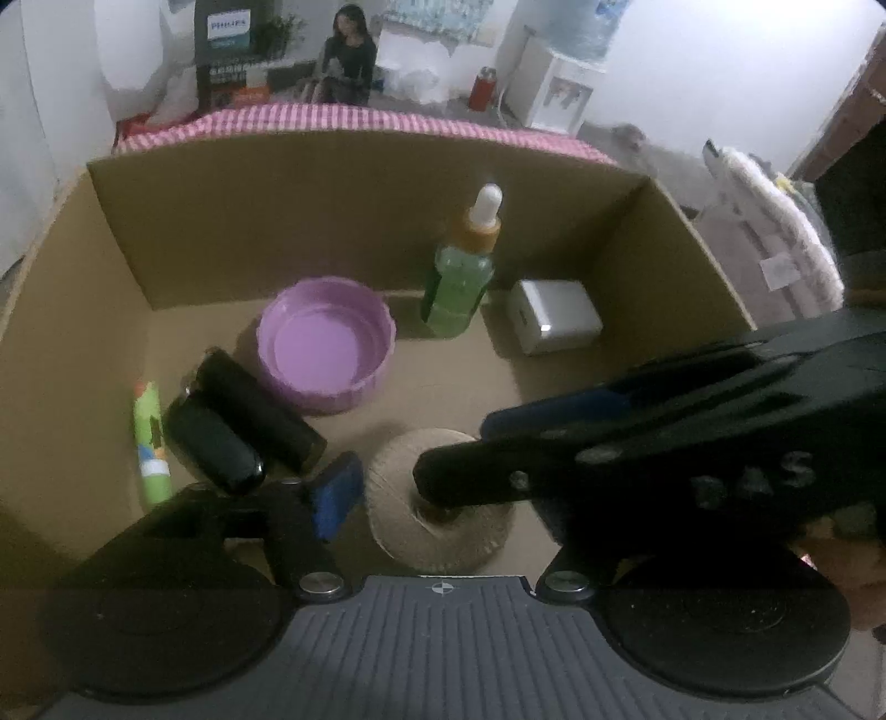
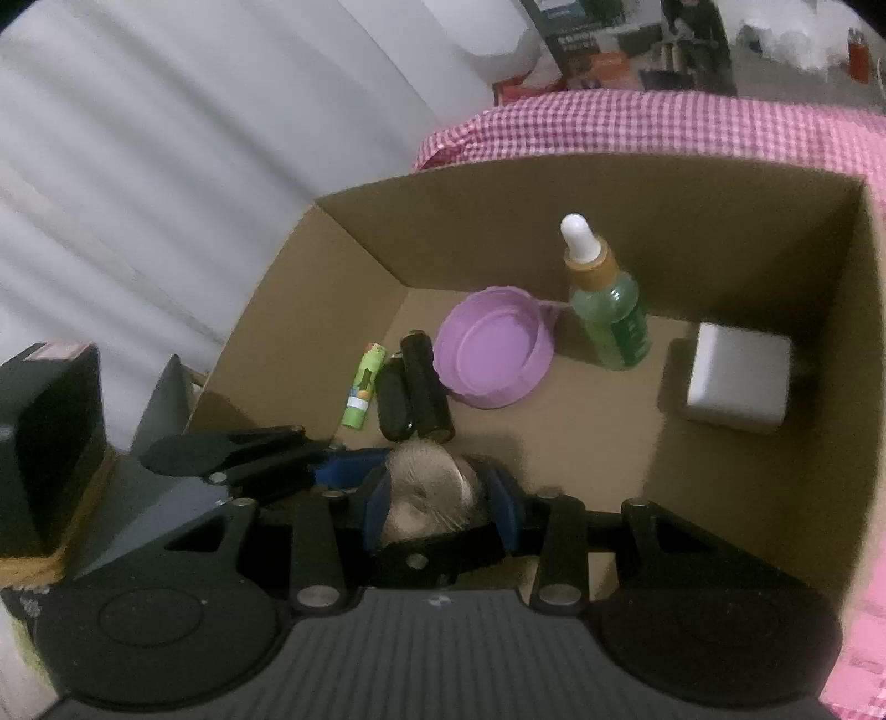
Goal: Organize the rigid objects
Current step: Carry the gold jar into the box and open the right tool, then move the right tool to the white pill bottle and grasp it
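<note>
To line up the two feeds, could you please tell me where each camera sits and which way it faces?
Left wrist: behind its own fingers, looking down into the brown cardboard box; the right gripper crosses in.
Right wrist: likewise looking down into it, clamping the beige twine spool; the left gripper shows at left.
Shared: spool, round purple plastic bowl.

A pink-and-white checked cloth covered the surface, its far edge curving across both views. Beyond it stood a white water dispenser with a pale blue bottle on top, a red canister on the grey floor beside it, and a dark printed display box. White walls closed the room; pale folded curtain hung left. Light was dim and even.
</note>
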The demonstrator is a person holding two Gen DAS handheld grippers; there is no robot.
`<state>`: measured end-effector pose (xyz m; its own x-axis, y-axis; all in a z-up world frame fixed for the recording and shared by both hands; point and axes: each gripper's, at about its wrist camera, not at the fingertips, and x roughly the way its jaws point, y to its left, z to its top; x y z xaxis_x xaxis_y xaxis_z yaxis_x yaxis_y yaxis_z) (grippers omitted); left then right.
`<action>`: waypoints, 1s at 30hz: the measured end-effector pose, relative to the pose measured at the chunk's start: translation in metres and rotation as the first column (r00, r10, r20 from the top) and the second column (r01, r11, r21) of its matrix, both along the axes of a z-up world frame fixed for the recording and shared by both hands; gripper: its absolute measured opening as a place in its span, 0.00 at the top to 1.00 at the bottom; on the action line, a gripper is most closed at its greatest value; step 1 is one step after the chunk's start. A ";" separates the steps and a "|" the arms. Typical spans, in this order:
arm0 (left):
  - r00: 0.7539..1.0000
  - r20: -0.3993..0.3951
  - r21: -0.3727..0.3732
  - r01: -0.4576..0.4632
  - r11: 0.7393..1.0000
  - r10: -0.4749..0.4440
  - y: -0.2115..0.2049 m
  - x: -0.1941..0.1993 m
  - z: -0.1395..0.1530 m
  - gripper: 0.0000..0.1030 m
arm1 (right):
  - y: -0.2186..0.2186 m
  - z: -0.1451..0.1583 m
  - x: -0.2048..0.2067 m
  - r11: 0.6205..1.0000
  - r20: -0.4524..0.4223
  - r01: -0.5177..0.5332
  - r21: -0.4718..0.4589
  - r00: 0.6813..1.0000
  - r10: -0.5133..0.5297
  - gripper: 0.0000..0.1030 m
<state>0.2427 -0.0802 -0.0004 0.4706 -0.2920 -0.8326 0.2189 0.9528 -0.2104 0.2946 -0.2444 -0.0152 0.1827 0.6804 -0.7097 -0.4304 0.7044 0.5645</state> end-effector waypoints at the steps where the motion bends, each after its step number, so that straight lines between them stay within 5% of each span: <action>1: 1.000 0.009 0.004 0.000 1.000 0.000 -0.001 0.000 0.001 0.27 | 0.001 0.001 0.000 1.000 0.007 0.006 -0.010 1.000 -0.006 0.58; 8: 0.996 0.091 0.016 0.004 1.000 -0.006 -0.003 -0.014 0.016 0.16 | -0.008 0.019 -0.012 0.999 0.083 0.032 0.017 0.996 -0.033 0.57; 11: 0.983 0.182 0.016 -0.001 1.000 -0.002 -0.002 -0.033 0.028 0.10 | -0.023 0.036 -0.031 0.994 0.163 0.082 0.071 0.982 -0.093 0.43; 18: 0.952 0.305 -0.016 0.046 0.999 -0.039 0.001 -0.095 0.048 0.00 | -0.057 0.057 -0.106 0.963 0.337 0.209 0.168 0.906 -0.255 0.25; 24: 0.938 0.340 -0.025 0.073 0.997 -0.060 0.007 -0.140 0.060 0.00 | -0.075 0.065 -0.176 0.920 0.400 0.328 0.213 0.830 -0.389 0.05; 30: 0.932 0.358 -0.020 0.064 0.998 -0.053 0.018 -0.170 0.061 0.00 | -0.080 0.070 -0.231 0.880 0.458 0.419 0.222 0.752 -0.474 0.00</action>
